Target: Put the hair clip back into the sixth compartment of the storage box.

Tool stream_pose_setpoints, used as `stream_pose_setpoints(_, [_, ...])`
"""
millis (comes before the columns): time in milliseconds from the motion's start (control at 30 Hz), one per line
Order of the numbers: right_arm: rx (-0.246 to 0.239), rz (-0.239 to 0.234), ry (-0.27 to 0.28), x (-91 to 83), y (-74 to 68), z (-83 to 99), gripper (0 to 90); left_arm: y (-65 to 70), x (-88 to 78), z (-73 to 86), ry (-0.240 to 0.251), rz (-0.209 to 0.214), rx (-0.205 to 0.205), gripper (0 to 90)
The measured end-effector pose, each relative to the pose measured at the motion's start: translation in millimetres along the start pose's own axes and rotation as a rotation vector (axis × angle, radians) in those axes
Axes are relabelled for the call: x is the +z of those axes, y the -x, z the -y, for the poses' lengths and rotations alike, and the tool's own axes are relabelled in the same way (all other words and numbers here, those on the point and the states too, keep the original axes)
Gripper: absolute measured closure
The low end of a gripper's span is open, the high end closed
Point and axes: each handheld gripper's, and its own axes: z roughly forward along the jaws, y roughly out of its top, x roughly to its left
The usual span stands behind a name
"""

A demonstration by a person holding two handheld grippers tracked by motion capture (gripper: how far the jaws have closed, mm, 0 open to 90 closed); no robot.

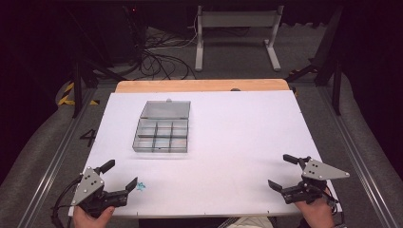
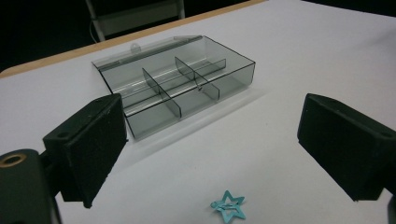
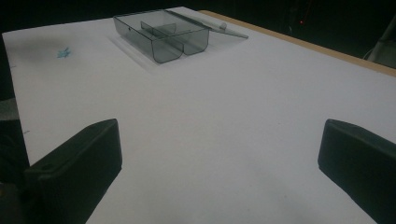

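White sheeting covers the surface point(image 1: 237, 137), and toward its far-left part sits a clear smoky-grey plastic compartment box point(image 1: 161, 135) with its lid point(image 1: 166, 109) folded back flat, while a small turquoise star-shaped hair clip point(image 1: 140, 186) lies near the near-left corner just beside the left claw point(image 1: 121, 175), whose jaws are spread with nothing between them. At the near-right corner the right claw point(image 1: 280, 172) is likewise spread and empty. From the left gripper view the clip's point(image 2: 229, 206) metal clasp and the box's point(image 2: 180, 86) dividers are plain, whereas the right gripper view gives the clip point(image 3: 64, 52) as a faint blue speck beyond the box point(image 3: 161, 35).
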Motion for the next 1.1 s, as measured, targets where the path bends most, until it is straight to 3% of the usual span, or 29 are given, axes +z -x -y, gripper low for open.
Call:
stream_pose_setpoints(267, [-0.004,-0.001,-0.007,0.6,-0.3,0.1,0.6,-2.3,4.0,0.1,-0.039,0.016,-0.007,9.1])
stream_pose_setpoints(467, [-0.005,-0.008,-0.006,1.2,-0.3,0.2,0.6,-4.1,8.8,0.8,-0.090,0.013,-0.007,10.0])
stream_pose_setpoints(667, [-0.006,-0.013,-0.006,1.8,-1.0,0.1,0.6,-4.5,15.4,2.6,-0.145,0.037,-0.011,12.4])
stream_pose_setpoints(1100, [-0.010,-0.020,-0.012,2.5,-1.4,0.3,0.6,-8.8,22.9,6.2,-0.222,0.073,-0.059,18.8])
